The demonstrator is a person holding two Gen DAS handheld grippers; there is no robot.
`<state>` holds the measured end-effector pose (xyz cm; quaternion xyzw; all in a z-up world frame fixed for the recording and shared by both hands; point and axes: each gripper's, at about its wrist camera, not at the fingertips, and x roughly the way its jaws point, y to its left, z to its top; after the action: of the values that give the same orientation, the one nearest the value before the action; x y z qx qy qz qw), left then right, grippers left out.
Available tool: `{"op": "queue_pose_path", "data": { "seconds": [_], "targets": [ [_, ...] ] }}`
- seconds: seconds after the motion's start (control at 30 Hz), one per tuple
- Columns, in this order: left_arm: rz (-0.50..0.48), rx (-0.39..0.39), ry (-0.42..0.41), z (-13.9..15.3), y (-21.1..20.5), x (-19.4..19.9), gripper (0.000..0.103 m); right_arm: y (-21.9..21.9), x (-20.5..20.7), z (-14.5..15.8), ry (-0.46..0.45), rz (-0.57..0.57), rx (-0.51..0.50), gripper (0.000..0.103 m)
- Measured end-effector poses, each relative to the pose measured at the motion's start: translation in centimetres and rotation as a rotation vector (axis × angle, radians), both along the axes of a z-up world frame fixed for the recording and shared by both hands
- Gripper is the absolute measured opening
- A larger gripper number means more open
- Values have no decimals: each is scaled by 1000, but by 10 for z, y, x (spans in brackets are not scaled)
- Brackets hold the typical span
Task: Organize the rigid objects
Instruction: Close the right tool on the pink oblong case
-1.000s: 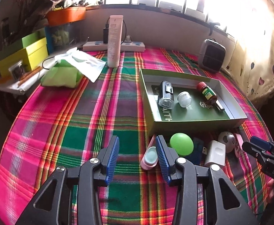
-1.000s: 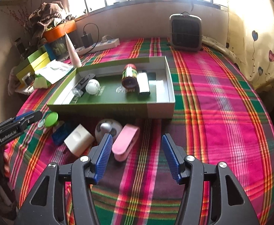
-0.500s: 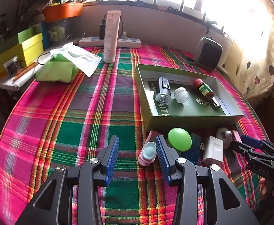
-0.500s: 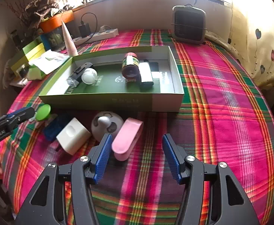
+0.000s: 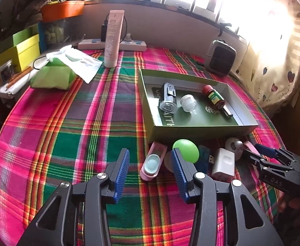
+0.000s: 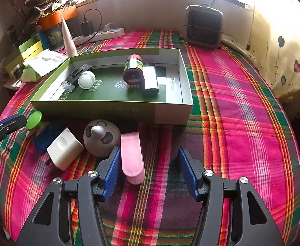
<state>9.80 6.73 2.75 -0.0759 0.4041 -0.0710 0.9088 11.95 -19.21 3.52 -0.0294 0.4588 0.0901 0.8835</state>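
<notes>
Left wrist view: the left tongs (image 5: 150,165) are seen over a plaid-covered counter (image 5: 71,123), their jaws parting, with a pink case (image 5: 153,163) lying between the blue pads and touched by neither. Just beside the right-hand pad a green ball (image 5: 187,150) is seen, then a blue stick (image 5: 203,160), a white adapter (image 5: 223,163) and a round white gadget (image 5: 234,147), all lined up along the near wall of a green box (image 5: 191,132). Inside the box a black flashlight (image 5: 168,98), a small white jar (image 5: 188,103) and a red-capped bottle (image 5: 213,96) are laid flat. The right tongs (image 5: 260,153) are glimpsed at the right edge.

Right wrist view: the right tongs (image 6: 147,170) are held released above the cloth, with a pink clip (image 6: 131,156) lying between the pads, close against the left-hand one; whether it touches cannot be told. The round white gadget (image 6: 101,138) and the white adapter (image 6: 64,147) are seen to the clip's left, in front of the green box (image 6: 113,110). The tips of the left tongs (image 6: 16,121) are seen at the left edge near the green ball (image 6: 33,120).
</notes>
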Motion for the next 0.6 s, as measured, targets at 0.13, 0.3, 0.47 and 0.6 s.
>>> {"op": "queue_pose_path", "data": {
  "seconds": [0.13, 0.3, 0.47, 0.6],
  "targets": [
    [-2, -1, 2, 1, -2, 0, 42, 1, 2, 0, 0, 8, -4, 56],
    [-2, 12, 2, 2, -3, -1, 42, 0, 3, 0, -1, 12, 5, 54],
    [2, 20, 3, 2, -4, -1, 43, 0, 3, 1, -2, 16, 14, 49],
    [2, 19, 3, 1, -4, -1, 43, -1, 3, 1, -3, 19, 22, 45]
  ]
}}
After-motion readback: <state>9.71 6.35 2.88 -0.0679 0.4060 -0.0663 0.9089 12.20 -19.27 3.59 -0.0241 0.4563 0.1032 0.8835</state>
